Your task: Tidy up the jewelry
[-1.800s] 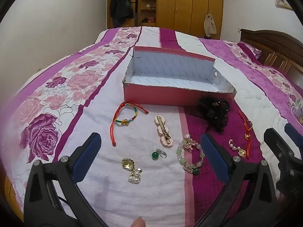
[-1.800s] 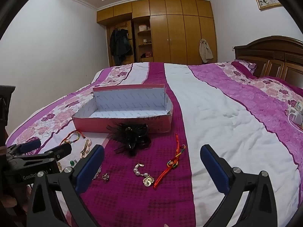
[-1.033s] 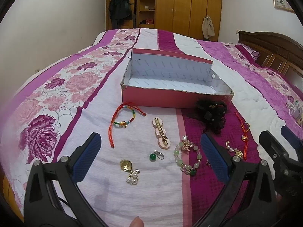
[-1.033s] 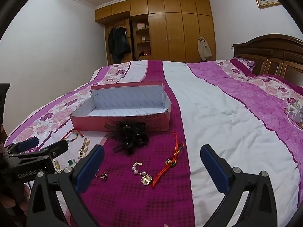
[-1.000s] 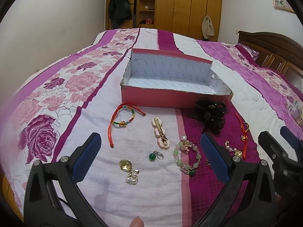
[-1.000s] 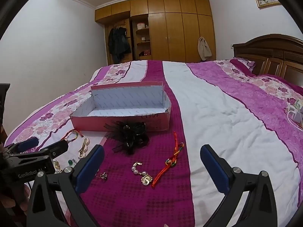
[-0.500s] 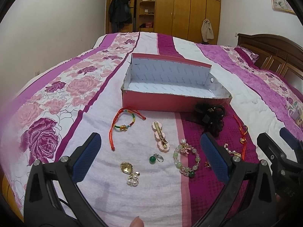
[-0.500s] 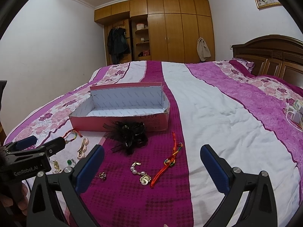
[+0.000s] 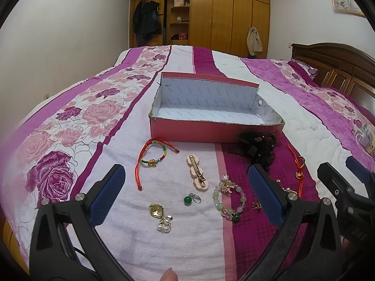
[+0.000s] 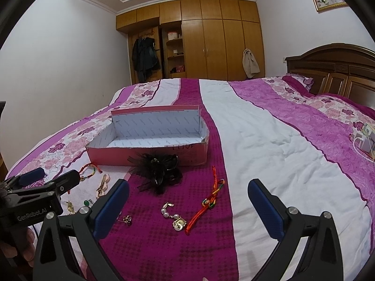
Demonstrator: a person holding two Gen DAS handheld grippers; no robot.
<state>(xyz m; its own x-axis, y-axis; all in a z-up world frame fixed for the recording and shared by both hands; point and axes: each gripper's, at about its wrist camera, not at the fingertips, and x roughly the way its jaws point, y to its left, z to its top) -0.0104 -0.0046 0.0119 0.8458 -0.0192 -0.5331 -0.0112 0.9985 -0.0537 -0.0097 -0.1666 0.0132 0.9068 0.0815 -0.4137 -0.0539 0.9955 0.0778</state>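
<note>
Left gripper (image 9: 186, 195) and right gripper (image 10: 187, 207), jaws spread wide, empty, above jewelry scattered before pink box (image 9: 211, 133) on bed (image 10: 269, 140).

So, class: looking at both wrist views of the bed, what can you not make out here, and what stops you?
- Pearl charm: left wrist view, mostly hidden behind the left gripper finger.
- Beaded bracelet: right wrist view, hidden behind the right gripper finger.
- Printing on the pink box: right wrist view, too faint to read.
- White items at the bed's edge: too small to identify.
</note>
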